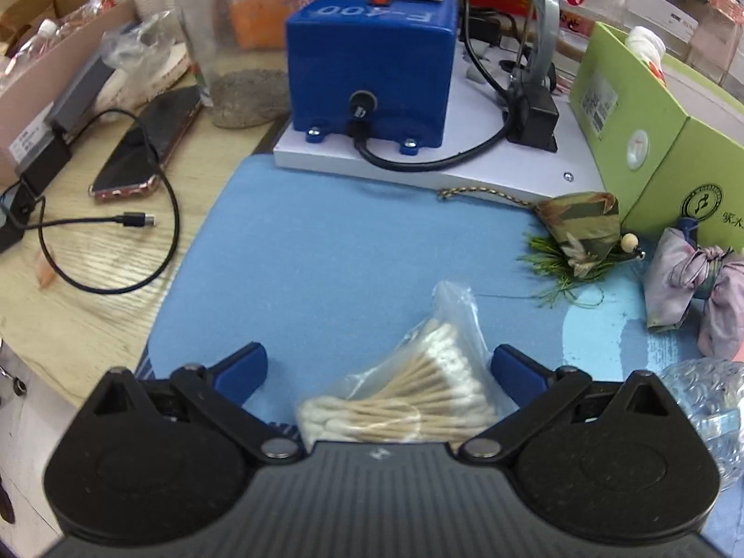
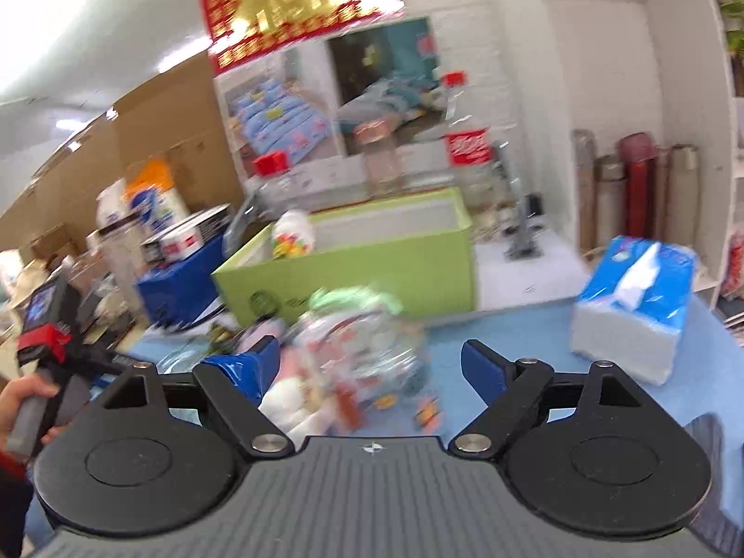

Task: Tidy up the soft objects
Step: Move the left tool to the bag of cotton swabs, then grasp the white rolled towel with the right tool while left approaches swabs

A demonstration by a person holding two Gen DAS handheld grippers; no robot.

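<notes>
My left gripper (image 1: 379,367) is open just above the blue mat (image 1: 325,251), its blue fingers either side of a clear bag of cotton swabs (image 1: 409,395) without touching it. A camouflage pouch with a green tassel (image 1: 581,228) and a floral fabric bundle (image 1: 688,288) lie to the right by the green box (image 1: 651,139). In the blurred right wrist view my right gripper (image 2: 374,367) is open. A clear bag of soft colourful items (image 2: 362,348) sits between its fingers, with a gap to the right finger. The green box (image 2: 353,260) stands behind it.
A blue machine (image 1: 372,79) on a white base stands at the back of the mat. A phone (image 1: 144,144) and a black cable (image 1: 111,232) lie on the wood to the left. A crumpled plastic bottle (image 1: 707,409) and a tissue pack (image 2: 637,307) are on the right. A hand (image 2: 28,400) grips the other handle.
</notes>
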